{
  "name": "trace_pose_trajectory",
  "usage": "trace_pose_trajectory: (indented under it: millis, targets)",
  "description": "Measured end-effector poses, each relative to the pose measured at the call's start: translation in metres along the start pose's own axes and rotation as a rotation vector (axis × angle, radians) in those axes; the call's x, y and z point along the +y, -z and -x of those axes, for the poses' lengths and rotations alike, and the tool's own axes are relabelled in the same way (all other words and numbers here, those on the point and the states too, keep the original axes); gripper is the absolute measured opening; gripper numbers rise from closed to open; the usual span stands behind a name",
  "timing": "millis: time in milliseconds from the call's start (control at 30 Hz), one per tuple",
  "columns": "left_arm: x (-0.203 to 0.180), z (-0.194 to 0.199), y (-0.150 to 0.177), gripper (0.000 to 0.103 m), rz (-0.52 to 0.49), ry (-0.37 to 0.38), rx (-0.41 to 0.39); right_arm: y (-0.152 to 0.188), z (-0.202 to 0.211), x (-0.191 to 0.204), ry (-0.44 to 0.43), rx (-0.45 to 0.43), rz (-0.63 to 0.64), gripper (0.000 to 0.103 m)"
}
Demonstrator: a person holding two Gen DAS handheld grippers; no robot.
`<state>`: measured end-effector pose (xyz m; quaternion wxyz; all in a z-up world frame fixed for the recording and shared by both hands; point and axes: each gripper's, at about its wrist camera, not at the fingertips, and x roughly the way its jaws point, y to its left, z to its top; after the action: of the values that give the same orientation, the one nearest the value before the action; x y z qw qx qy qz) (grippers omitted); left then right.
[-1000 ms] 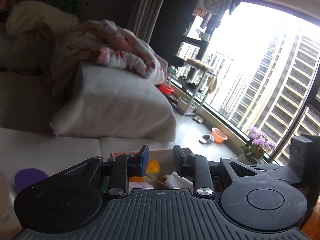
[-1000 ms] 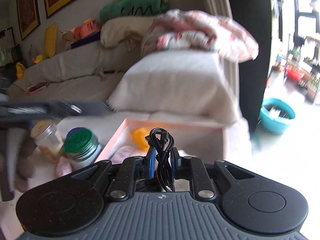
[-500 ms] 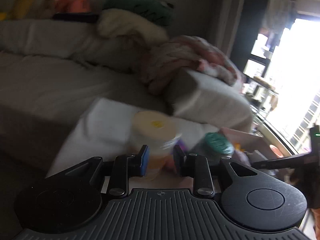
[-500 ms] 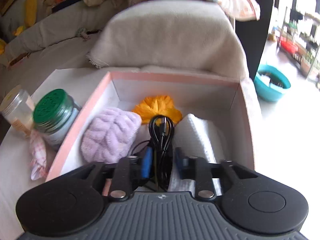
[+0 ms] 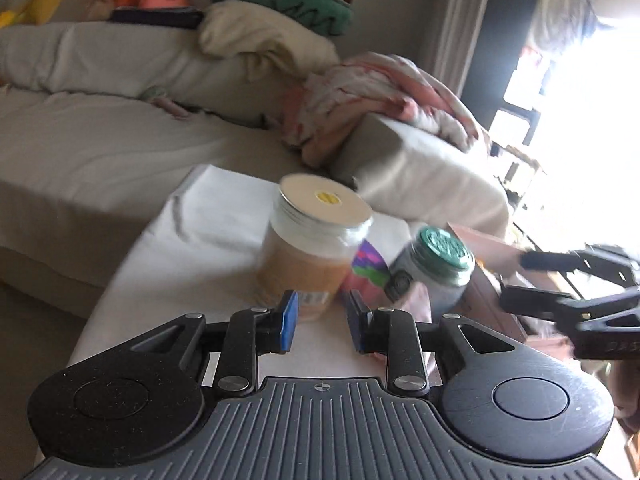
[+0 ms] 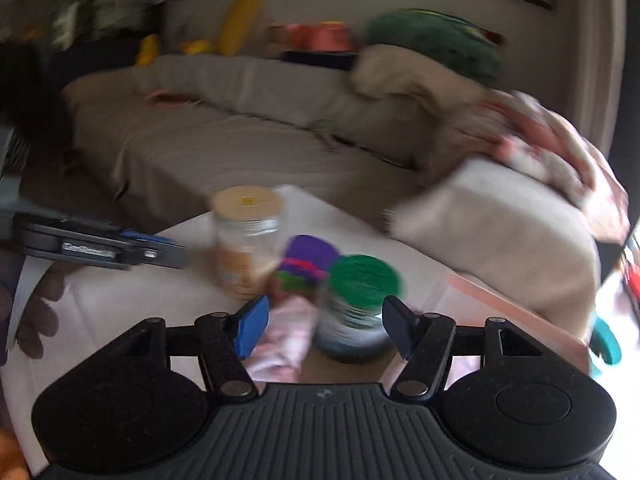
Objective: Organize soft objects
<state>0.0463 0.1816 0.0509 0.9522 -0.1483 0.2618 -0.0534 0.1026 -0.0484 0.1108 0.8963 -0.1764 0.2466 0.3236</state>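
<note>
**Q:** Where's everything sitting relative to the green-lidded jar (image 6: 356, 300)?

**A:** The jar stands on the white-covered worktop (image 5: 208, 232). Your right gripper (image 6: 322, 326) is spread wide with nothing in it, and the jar shows right in the gap between its fingers, a bit ahead of the tips. The frame is blurry, so I can't tell if anything's touching.

**Q:** And the soft stuff?

**A:** A purple knit piece with green and pink bands (image 6: 306, 262) sits just behind the jar, on the side toward the pale-lidded glass jar (image 5: 316, 244), squeezed between the two jars. A pink-and-white cloth (image 6: 286, 338) lies just beside the jar's base on that same side, right under your right gripper's blue-padded finger. On the jar's other side is the pink box (image 5: 486, 250); only its rim and wall show.

**Q:** Left gripper?

**A:** Your left gripper (image 5: 322, 326) is released too: a moderate gap, holding nothing. It hangs over the worktop, near the pale-lidded jar's base, with the green-lidded jar off toward its right finger. Beyond the jar are the beige sofa (image 5: 100, 140) and a grey cushion (image 5: 424, 172).
</note>
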Motion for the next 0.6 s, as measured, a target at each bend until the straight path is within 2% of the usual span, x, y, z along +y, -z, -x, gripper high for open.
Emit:
trace_pose_trajectory:
  millis: [167, 333, 433, 567, 600]
  targets:
    - [0.01, -0.004, 0.014, 0.03, 0.003, 0.01, 0.006, 0.01, -0.031, 0.061, 0.124, -0.023, 0.322, 0.063]
    - [0.029, -0.005, 0.022, 0.03, 0.065, 0.036, 0.0, 0.022, -0.075, 0.106, 0.229, 0.001, 0.582, 0.054]
    - [0.038, -0.003, 0.025, 0.03, 0.087, 0.041, -0.005, 0.022, -0.105, 0.115, 0.274, 0.049, 0.642, 0.054]
    - [0.047, 0.002, 0.026, 0.03, 0.117, 0.046, -0.019, 0.015, -0.136, 0.114, 0.303, 0.125, 0.618, 0.054]
    - [0.047, 0.002, 0.026, 0.03, 0.121, 0.047, -0.022, 0.016, -0.138, 0.114, 0.306, 0.133, 0.612, 0.05]
